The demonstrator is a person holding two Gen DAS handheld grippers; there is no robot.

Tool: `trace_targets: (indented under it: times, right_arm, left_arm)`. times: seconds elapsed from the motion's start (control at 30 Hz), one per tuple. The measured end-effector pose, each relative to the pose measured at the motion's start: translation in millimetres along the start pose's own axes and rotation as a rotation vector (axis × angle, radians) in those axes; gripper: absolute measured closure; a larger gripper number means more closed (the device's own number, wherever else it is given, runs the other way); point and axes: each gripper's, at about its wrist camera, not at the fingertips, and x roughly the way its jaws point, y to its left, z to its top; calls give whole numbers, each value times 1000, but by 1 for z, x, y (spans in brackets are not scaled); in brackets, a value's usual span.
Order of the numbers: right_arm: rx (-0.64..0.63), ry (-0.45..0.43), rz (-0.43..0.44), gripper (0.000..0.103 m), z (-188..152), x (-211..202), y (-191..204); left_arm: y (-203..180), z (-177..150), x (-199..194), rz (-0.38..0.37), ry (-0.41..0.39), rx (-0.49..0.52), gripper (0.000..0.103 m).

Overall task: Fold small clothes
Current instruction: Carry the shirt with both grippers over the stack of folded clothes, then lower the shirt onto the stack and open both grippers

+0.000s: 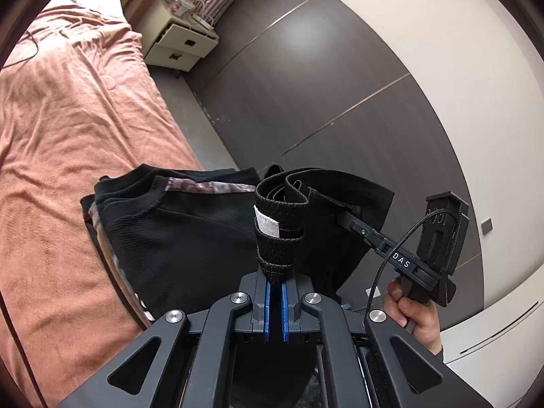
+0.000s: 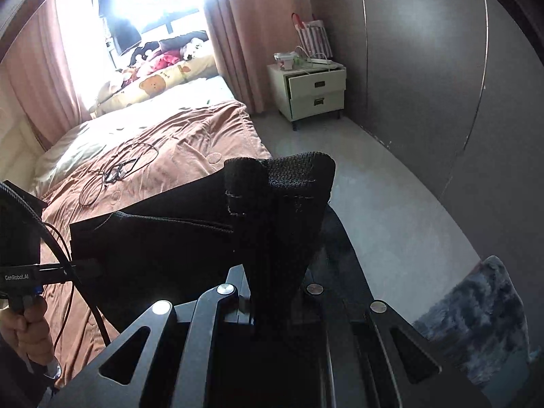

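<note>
Black garment (image 1: pixel 340 204) clamped in left gripper (image 1: pixel 275 284) (waistband bunched), right gripper (image 1: pixel 343 219) alongside

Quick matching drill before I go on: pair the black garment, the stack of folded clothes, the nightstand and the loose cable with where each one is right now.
Things:
1. black garment
2. stack of folded clothes
3. nightstand
4. loose cable

Places:
A. on the floor by the dark wardrobe
B. pinched by the left gripper and the right gripper, held up off the bed
C. spread on the pink bedspread, far from the grippers
D. at the near edge of the bed

Pairs: 1-B, 2-D, 3-A, 4-C
</note>
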Motion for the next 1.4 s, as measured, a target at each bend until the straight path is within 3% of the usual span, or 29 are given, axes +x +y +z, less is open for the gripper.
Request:
trace_targets:
  times: [0.2,0.3,0.33,0.37,0.4,0.43,0.47,0.5,0.63,0.7,0.77,0.9,1.03,1.4]
  right_arm:
    - [-26,66,-9,95,15,45,1]
    - [-51,78,-9,94,23,62,5]
    - [-50,92,-16,92,24,68,4]
    - [-43,108,-34,83,22,72,3]
    - [-34,120,-63,74,25,75,-1]
    - [-26,110,-86,55,25,74,-5]
    - [-24,83,-110,44,28,68,-9]
    - [-23,61,-127,43,28,62,-12]
    - [-11,17,-153,43,32,35,-28]
    - [-19,47,-149,43,30,32,-31]
    - [-30,98,-115,62,26,39,-29]
    - [-96,198,-133,68,18,64,-21]
    - [-83,255,-143,84,20,90,-30]
    - [-98,281,-154,85,27,112,-43]
  left_arm:
    - [32,12,12,76,13,7,99]
    - [51,18,22,165,18,9,97]
    - [59,19,25,202,29,-2,92]
    - [67,21,28,221,40,-18,88]
    - [73,23,28,226,40,-33,76]
    - [79,25,27,229,34,-45,63]
    - [84,26,24,238,20,-49,56]
    - [86,27,21,251,4,-45,47]
    - [88,29,15,274,-25,-13,46]
    - [87,30,16,276,-33,8,46]
    - [86,31,22,282,-20,32,46]
    - [88,31,40,354,26,79,46]
    - [105,31,54,377,43,61,46]
    - [127,31,72,372,99,67,46]
